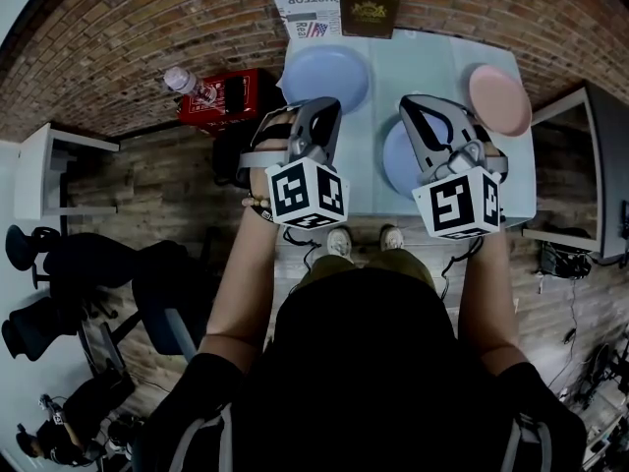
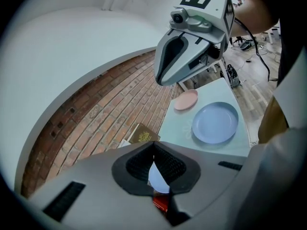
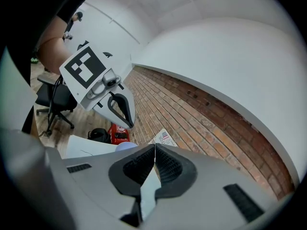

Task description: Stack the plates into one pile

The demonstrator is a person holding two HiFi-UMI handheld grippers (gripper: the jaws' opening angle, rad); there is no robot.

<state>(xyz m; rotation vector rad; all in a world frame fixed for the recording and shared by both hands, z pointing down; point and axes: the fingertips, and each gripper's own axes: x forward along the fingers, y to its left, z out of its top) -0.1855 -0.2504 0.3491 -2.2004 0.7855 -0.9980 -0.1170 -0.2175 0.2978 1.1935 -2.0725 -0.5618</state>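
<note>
Three plates lie apart on the pale glass table (image 1: 432, 62): a blue plate (image 1: 326, 77) at the far left, a second blue plate (image 1: 398, 160) near the front edge, and a pink plate (image 1: 499, 99) at the far right. My left gripper (image 1: 316, 106) hangs above the table just in front of the far blue plate, jaws shut and empty. My right gripper (image 1: 425, 111) hovers over the near blue plate, also shut and empty. The left gripper view shows the near blue plate (image 2: 215, 122), the pink plate (image 2: 186, 99) and the right gripper (image 2: 165, 75) above them.
A newspaper (image 1: 307, 6) and a brown book (image 1: 369, 8) lie at the table's far edge. A red box (image 1: 221, 94) with a water bottle (image 1: 185, 81) stands on the floor to the left. Office chairs (image 1: 59, 264) and a white desk (image 1: 44, 165) stand further left.
</note>
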